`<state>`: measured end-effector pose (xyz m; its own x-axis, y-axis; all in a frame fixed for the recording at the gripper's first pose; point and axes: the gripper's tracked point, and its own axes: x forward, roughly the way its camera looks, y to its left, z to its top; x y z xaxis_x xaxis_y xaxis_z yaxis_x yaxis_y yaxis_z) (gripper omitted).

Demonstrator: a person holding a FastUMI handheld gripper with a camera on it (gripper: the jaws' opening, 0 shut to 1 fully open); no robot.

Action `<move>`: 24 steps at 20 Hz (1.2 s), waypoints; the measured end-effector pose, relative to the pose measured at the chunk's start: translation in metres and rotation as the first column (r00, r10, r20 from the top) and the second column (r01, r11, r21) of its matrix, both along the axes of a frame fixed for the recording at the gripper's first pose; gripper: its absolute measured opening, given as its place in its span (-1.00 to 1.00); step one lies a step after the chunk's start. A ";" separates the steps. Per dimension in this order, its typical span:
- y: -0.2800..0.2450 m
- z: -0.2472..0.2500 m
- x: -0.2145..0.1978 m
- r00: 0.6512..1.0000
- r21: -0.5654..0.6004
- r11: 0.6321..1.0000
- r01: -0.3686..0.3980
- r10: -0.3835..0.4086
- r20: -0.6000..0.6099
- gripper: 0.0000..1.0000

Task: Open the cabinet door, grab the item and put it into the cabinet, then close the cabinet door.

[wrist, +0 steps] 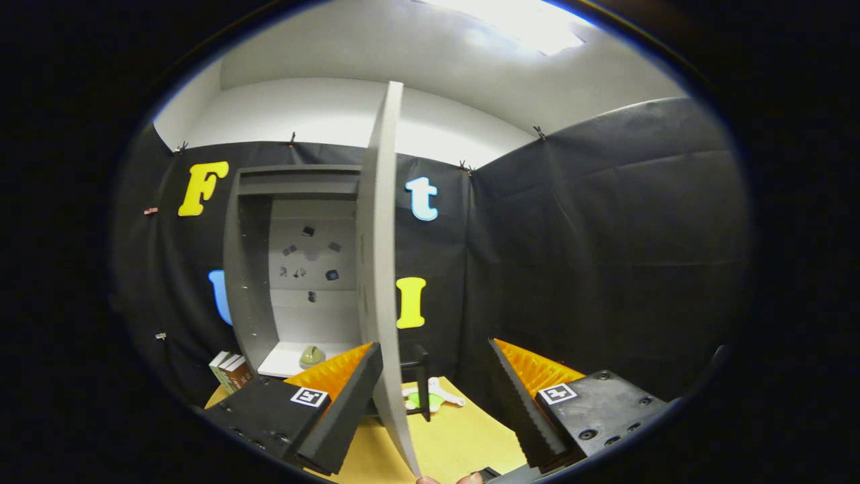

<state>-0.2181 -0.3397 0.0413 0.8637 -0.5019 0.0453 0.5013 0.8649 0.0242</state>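
**Two fingers spread around an open cabinet door**

Two dark, ridged fingers (349,410) of the gripper (437,403) stand wide apart, pinching nothing. The cabinet door (379,269) is swung open and shows edge-on, a thin grey board rising between the fingers. Its lower edge lies just beside the left finger; whether they touch cannot be told. The right finger stands clear of the door.

The gripper points level toward the far wall, low over a yellow-tan table (463,444). Fingertips of the person's hand (447,479) show at the near edge, below the door.

Left of the door the cabinet (252,269) stands open, a matte grey box with a pale back panel bearing small dark marks and a pale floor. On that floor, beyond the left finger, sits the item (312,355), a small rounded greenish lump, already inside.

Each finger is a black wedge with a saw-toothed inner face, an orange ribbed backing and a square black-and-white marker on its flat block. Small boxes (230,370) stand on the table left of the cabinet. A white and green object (433,398) lies on the table beyond the fingers, beside a dark upright post (422,380).
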 end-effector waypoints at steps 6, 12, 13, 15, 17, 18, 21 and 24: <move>-0.062 -0.046 0.019 0.991 -0.041 0.994 0.098 -0.101 -0.092 0.95; -0.070 -0.072 0.045 0.989 -0.008 0.998 0.058 -0.058 -0.132 0.96; -0.070 -0.071 0.045 0.990 -0.016 0.998 0.060 -0.061 -0.128 0.96; -0.069 -0.074 0.046 0.991 -0.001 0.999 0.052 -0.052 -0.127 0.92; -0.062 -0.076 0.047 0.992 0.047 0.998 0.031 -0.026 -0.121 0.92; -0.061 -0.077 0.046 0.993 0.060 0.998 0.028 -0.021 -0.117 0.93; -0.052 -0.077 0.047 0.994 0.065 0.997 0.029 -0.022 -0.106 0.92; -0.026 -0.080 0.050 0.994 0.087 0.996 -0.015 0.025 -0.110 0.92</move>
